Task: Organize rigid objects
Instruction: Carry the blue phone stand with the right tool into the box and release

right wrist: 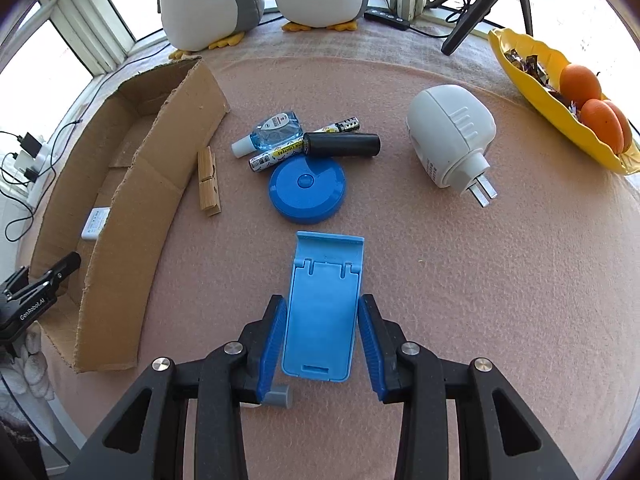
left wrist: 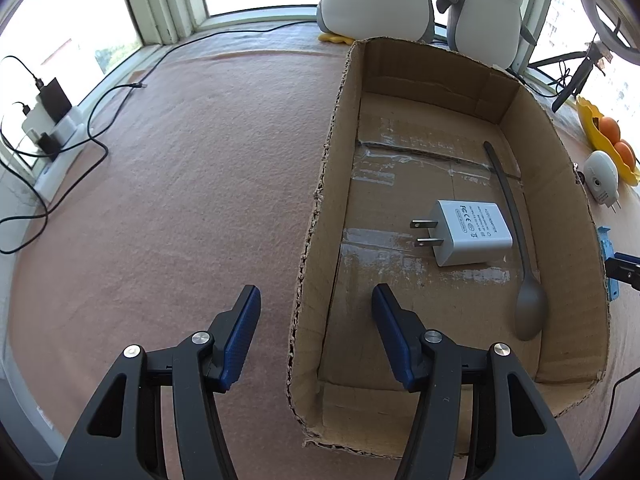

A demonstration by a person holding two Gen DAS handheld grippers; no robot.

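Charger and spoon sit boxed, left fingers gaping empty, right fingers clamping blue stand, clutter at twelve o'clock unsorted

Open cardboard box holding a white charger and grey spoon, both lying flat; blue phone stand flat on the pink bench, near a blue disc, marker, black cylinder and clothespin.
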